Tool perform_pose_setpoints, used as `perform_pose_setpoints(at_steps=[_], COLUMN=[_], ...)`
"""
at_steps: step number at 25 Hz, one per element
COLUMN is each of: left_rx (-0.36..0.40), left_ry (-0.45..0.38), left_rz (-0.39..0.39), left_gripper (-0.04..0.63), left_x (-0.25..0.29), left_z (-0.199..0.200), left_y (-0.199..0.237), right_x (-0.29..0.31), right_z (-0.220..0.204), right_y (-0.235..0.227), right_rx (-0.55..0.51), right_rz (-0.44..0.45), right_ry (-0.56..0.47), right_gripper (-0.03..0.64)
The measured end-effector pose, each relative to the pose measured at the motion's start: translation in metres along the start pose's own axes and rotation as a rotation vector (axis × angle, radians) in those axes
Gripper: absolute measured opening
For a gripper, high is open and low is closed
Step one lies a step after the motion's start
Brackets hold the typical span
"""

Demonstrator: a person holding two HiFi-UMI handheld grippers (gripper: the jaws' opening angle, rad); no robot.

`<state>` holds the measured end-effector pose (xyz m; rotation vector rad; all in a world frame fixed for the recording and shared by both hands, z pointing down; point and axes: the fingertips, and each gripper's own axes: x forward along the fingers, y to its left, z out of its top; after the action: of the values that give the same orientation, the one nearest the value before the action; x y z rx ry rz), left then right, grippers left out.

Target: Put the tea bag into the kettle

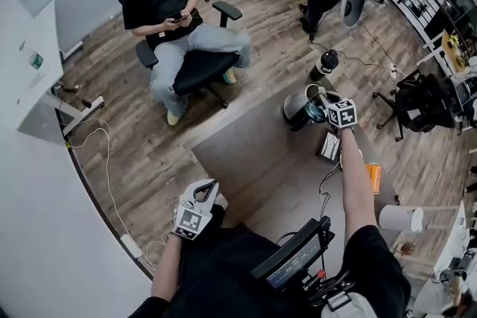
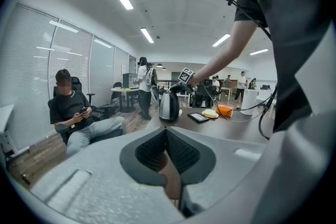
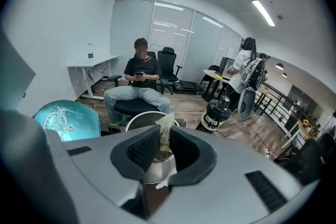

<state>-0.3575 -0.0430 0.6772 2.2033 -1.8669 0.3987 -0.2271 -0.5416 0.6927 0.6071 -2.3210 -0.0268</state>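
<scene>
Nearest, the left hand-held gripper is clenched on nothing, its pads meeting at the tips, and it is held beside the near edge of the surface, whose closest part is cut off by the wearer's torso in the head view. Farther out, the right hand-held gripper is grasping the tea bag, pale and crumpled, with its lower part hidden between the pads. The bag hangs over the open mouth of the kettle. The gripper's body covers most of the kettle, so how deep the bag reaches cannot be told. A teal disc just beside the rim is partly cut off. Beyond sits a person on an office chair.
</scene>
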Motion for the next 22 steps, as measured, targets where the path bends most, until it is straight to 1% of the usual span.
perform_pose_setpoints(at_steps=[3, 5, 9, 14, 16, 22], left_rx=[-0.006, -0.002, 0.007, 0.002, 0.004, 0.006], left_ry=[-0.006, -0.005, 0.009, 0.004, 0.0, 0.005], left_rz=[0.001, -0.001, -0.016, -0.021, -0.024, -0.039], left_gripper=[0.003, 0.003, 0.003, 0.003, 0.003, 0.003], left_x=[0.002, 0.003, 0.004, 0.006, 0.008, 0.01], left_z=[0.001, 0.002, -0.002, -0.001, 0.001, -0.001], left_y=[0.001, 0.001, -0.001, 0.002, 0.002, -0.002], right_x=[0.001, 0.003, 0.005, 0.003, 0.002, -0.004], right_z=[-0.011, -0.015, -0.019, -0.017, -0.015, -0.018], right_y=[0.0, 0.004, 0.009, 0.009, 0.006, 0.004], right_rx=[-0.006, -0.015, -0.024, -0.025, -0.021, -0.018], right_rz=[0.006, 0.026, 0.051, 0.033, 0.019, -0.008], right_ry=[0.032, 0.05, 0.064, 0.053, 0.037, 0.02], right_gripper=[0.063, 0.063, 0.063, 0.064, 0.089, 0.091])
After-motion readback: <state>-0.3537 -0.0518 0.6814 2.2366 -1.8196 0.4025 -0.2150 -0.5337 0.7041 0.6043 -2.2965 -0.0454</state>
